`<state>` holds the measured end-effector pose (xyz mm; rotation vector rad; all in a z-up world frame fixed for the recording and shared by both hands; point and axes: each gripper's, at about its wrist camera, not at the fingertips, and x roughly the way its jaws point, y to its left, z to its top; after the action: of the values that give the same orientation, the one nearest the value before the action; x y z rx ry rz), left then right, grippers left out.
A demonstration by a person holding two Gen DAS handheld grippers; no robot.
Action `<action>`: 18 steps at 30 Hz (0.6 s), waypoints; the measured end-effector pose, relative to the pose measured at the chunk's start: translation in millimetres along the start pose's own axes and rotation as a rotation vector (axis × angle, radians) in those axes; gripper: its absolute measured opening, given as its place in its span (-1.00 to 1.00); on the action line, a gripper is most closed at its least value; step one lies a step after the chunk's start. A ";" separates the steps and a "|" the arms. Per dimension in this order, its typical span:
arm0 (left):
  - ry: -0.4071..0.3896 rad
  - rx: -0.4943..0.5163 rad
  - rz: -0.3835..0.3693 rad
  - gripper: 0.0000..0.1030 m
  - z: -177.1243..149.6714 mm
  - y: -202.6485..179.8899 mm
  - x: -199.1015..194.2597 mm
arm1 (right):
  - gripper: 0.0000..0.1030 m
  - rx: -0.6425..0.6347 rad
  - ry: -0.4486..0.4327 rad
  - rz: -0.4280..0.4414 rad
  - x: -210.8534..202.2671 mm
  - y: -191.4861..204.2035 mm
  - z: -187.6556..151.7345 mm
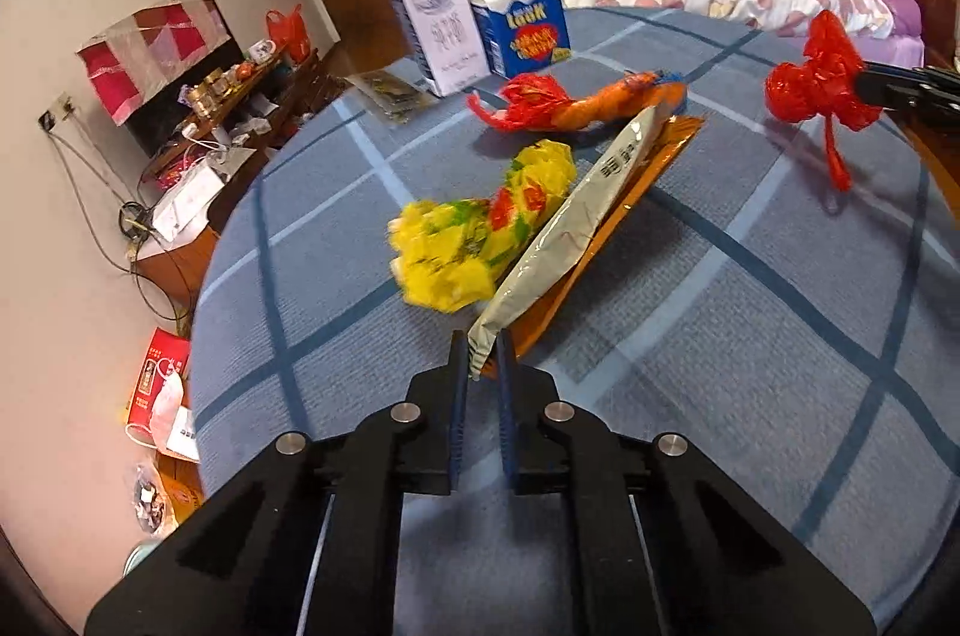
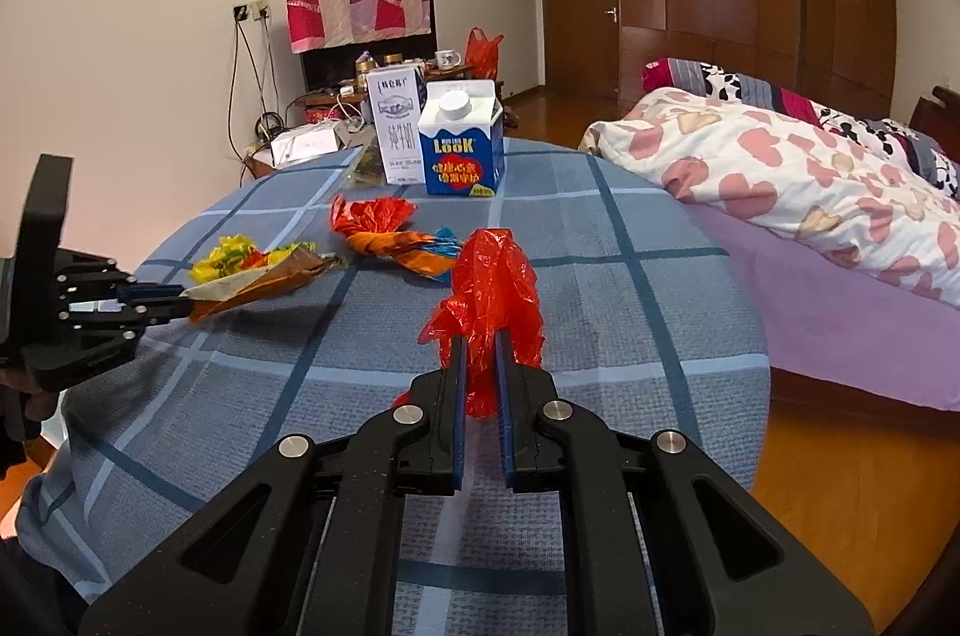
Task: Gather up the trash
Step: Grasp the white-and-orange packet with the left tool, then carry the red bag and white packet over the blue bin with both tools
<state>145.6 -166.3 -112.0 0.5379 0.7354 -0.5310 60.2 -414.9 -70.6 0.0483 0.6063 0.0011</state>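
Note:
My left gripper [image 1: 480, 345] is shut on the corner of a flat silver-and-orange snack packet [image 1: 591, 210] and holds it just above the blue checked tablecloth [image 1: 750, 312]. A crumpled yellow wrapper [image 1: 480, 228] lies beside the packet. A twisted orange-and-red bag [image 1: 576, 99] lies behind them. My right gripper [image 2: 480, 342] is shut on a crumpled red plastic bag [image 2: 489, 294], lifted off the cloth; it also shows in the left wrist view [image 1: 816, 81]. The left gripper [image 2: 174, 305] with the packet [image 2: 258, 282] shows at the left of the right wrist view.
A white milk carton [image 2: 395, 126] and a blue Look carton [image 2: 461, 138] stand at the table's far side. A bed [image 2: 810, 192] lies to the right. A cluttered TV stand [image 1: 204, 114] is by the wall. Boxes and bags [image 1: 162, 396] sit on the floor left of the table.

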 end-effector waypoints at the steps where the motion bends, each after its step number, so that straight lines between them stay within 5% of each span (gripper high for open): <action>1: -0.006 -0.008 0.003 -0.83 -2.3 2.6 -4.6 | -0.81 0.000 -0.007 0.003 -2.3 1.1 1.8; 18: -0.011 -0.280 0.246 -0.83 -65.1 81.1 -78.7 | -0.81 -0.120 -0.056 0.127 12.1 87.4 32.2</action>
<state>115.5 -45.5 -72.9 0.3562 0.7079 -0.1974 89.6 -328.9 -47.2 -0.0295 0.5451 0.1592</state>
